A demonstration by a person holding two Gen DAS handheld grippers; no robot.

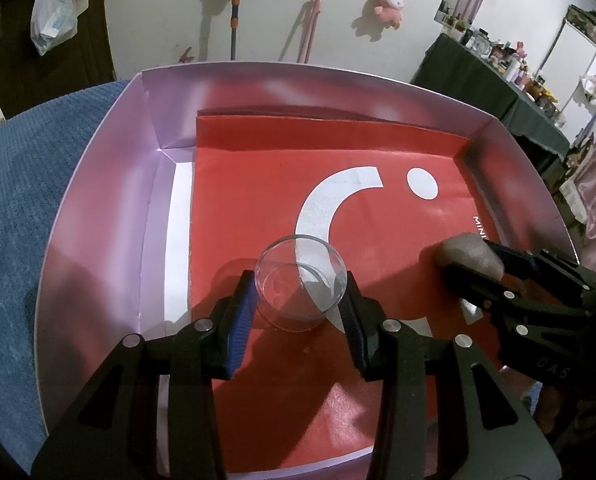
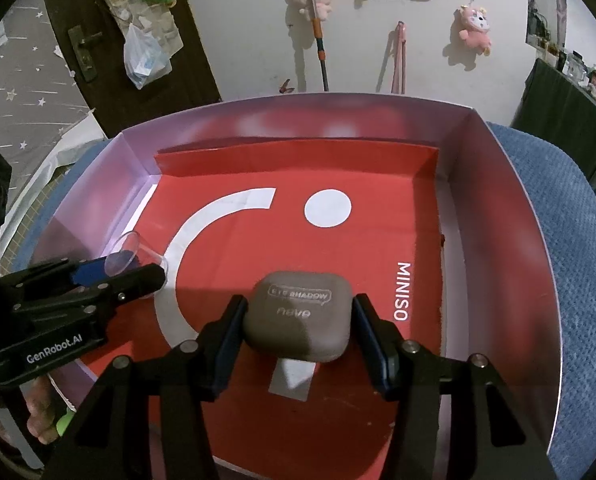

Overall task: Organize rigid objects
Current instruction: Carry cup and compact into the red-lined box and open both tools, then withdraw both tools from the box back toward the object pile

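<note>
A clear glass cup [image 1: 300,282] stands upright on the red paper lining of a pink-walled box [image 1: 97,200]. My left gripper [image 1: 300,300] is shut on the cup, one pad on each side. The cup also shows in the right wrist view [image 2: 131,254]. A brown-grey eye shadow case [image 2: 300,316] lies on the red lining to the cup's right. My right gripper [image 2: 298,328] has its fingers on both sides of the case and touches it. In the left wrist view the case [image 1: 470,254] shows between the right gripper's fingers.
The box [image 2: 498,208] rests on a blue textured cloth [image 2: 570,240]. The red lining [image 2: 338,248] carries white MINISO markings. A white wall with plush toys and a broom handle is behind. A dark table with clutter [image 1: 510,80] stands far right.
</note>
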